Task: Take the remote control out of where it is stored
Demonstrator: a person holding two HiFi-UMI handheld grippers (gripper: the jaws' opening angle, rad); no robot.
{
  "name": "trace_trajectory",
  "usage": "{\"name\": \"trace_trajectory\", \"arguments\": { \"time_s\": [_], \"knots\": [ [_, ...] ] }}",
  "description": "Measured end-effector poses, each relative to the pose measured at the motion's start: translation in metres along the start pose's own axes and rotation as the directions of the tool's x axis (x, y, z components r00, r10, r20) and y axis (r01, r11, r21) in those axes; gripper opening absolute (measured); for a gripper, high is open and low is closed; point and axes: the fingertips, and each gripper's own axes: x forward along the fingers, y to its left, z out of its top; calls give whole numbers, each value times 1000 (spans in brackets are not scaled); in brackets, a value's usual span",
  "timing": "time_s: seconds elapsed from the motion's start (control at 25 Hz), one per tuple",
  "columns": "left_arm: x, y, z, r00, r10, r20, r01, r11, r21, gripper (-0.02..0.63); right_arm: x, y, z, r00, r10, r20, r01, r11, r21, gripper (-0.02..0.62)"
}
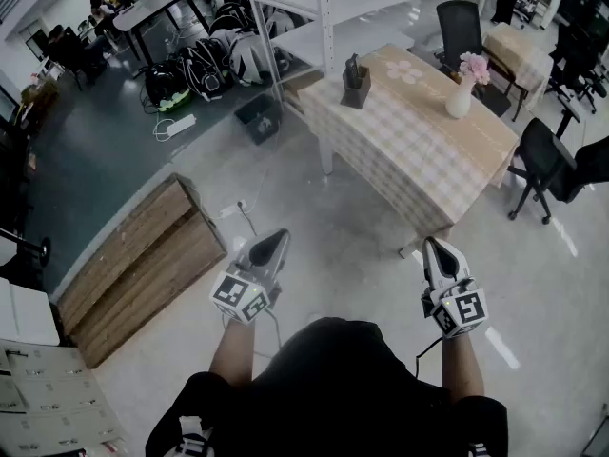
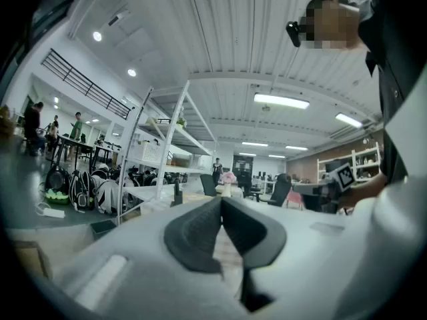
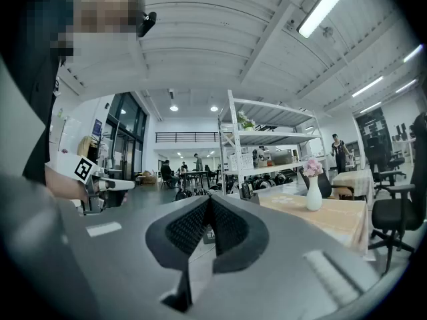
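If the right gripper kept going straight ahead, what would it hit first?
The right gripper would probably meet the table at its near corner; the way there looks free, depth unclear.

I'm working through two matching tools. The left gripper [image 1: 269, 248] and right gripper [image 1: 433, 248] both have pale grey-white shells that narrow to a point, and both are lined with dark pads. In the right gripper view the pads [image 3: 185, 232] show a fine grid texture. In the left gripper view the pads [image 2: 191, 237] look plain charcoal. Each shell has a lighter rectangular strip set into its top face. Each gripper also carries a white cube printed with black square markers, the left cube [image 1: 240, 297] and the right cube [image 1: 461, 312]. A thin dark cable [image 1: 422, 355] runs by the right cube. The person wears a black short-sleeved top [image 1: 333, 379].
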Motion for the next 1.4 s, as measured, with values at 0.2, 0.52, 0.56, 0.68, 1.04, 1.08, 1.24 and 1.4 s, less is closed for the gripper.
{"name": "trace_trajectory", "arguments": {
  "time_s": [0.2,0.52,0.56,0.68,1.04,1.08,1.24,1.4],
  "knots": [
    [9,15,1,1000,-10,-2,10,1000,-3,2,17,0,1,1000,0,-5,-1,1000,-4,5],
    [17,36,4,999,-43,-20,43,999,-7,2,39,8,-1,1000,-12,-18,12,1000,6,5],
    [17,38,5,999,-47,-22,47,999,-4,2,42,10,-2,1000,-13,-28,13,1000,8,5],
    [21,45,11,998,-65,-20,65,998,17,2,51,14,1,999,-11,-40,11,1000,7,5],
    [14,62,28,993,-120,-10,120,992,36,2,82,38,12,1000,-29,0,29,1000,2,6],
    [11,65,28,992,-128,-13,129,991,29,2,86,44,12,1000,-29,-1,29,1000,7,6],
    [-3,74,24,988,-154,-18,154,988,5,2,99,72,2,999,-19,-26,19,1000,18,6],
    [-9,86,26,986,-164,-27,165,986,21,2,112,89,-2,999,-15,-34,16,1000,5,6]
  ]
}}
